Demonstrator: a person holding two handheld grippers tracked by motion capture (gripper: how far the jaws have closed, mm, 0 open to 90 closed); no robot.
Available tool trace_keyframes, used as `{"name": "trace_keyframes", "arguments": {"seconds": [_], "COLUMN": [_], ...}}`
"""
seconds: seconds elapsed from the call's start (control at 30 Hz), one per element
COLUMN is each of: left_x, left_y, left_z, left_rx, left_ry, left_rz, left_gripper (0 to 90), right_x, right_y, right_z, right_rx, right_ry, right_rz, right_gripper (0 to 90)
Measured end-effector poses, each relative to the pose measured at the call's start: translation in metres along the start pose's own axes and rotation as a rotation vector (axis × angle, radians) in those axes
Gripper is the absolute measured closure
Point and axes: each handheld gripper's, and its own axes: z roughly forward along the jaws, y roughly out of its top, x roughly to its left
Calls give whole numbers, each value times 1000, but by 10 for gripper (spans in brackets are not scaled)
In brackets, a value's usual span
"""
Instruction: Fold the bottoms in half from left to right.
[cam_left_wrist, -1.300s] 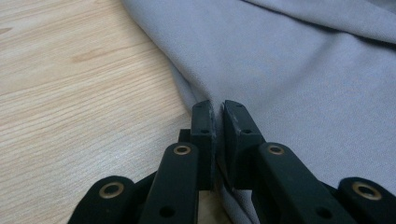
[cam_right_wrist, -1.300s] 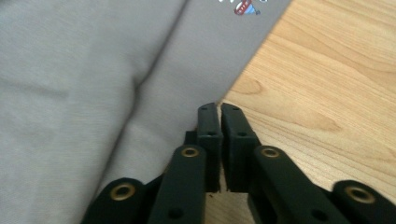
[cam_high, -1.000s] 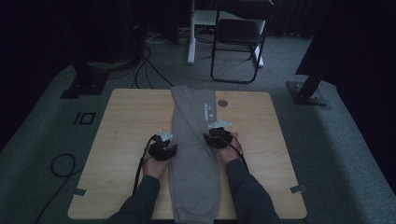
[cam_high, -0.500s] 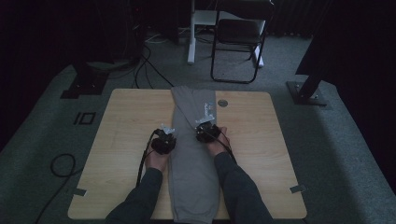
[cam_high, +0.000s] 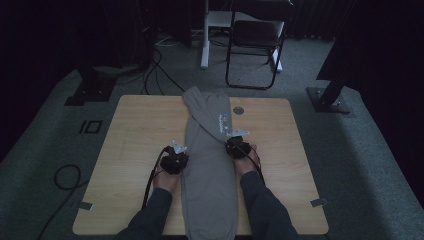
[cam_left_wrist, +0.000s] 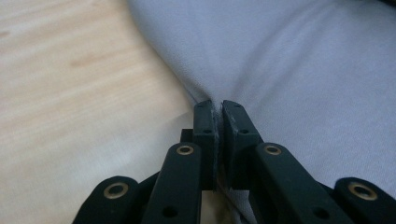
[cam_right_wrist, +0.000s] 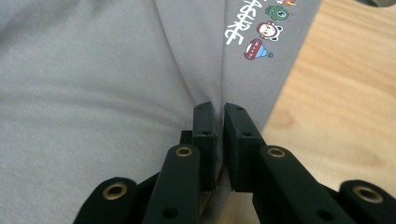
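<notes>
Grey cloth, a folded garment, lies lengthwise down the middle of a pale wooden bench, its far end near the bench's far edge and its near end at the person's side. At its left edge, the left hand-held gripper has its 2 black jaws pinched tight on a fold of the fabric. At the opposite edge, the right hand-held gripper is likewise clamped on the cloth, just below a small cartoon print with white lettering. A black chair stands on the carpet beyond the bench.
</notes>
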Motion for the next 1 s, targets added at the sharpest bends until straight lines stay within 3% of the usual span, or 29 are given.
{"name": "trace_keyframes", "arguments": {"seconds": [0.23,0.4,0.5,0.57,0.63,0.77,0.87,1.0], "left_x": [-16,-28,-29,-24,-17,0,10,14], "left_y": [-24,-41,-50,-51,-47,-28,-10,9], "left_z": [-24,-41,-51,-55,-58,-54,-36,-11], "left_rx": [4,6,14,-4,-42,-104,-93,-60], "left_ry": [-47,-82,-153,-187,-181,-137,-90,-40], "left_rz": [0,27,15,13,-2,-54,-75,-66], "left_gripper": [847,845,820,728,671,605,582,578], "right_x": [13,20,23,24,26,35,43,58], "right_y": [-24,-41,-52,-56,-55,-41,-24,0], "right_z": [-24,-43,-54,-60,-63,-58,-45,-24], "right_rx": [-4,-6,1,15,29,3,0,-9], "right_ry": [38,78,109,151,158,135,140,127], "right_rz": [-35,-32,-16,12,-3,-70,-101,-160], "right_gripper": [830,824,811,728,633,529,506,486]}}
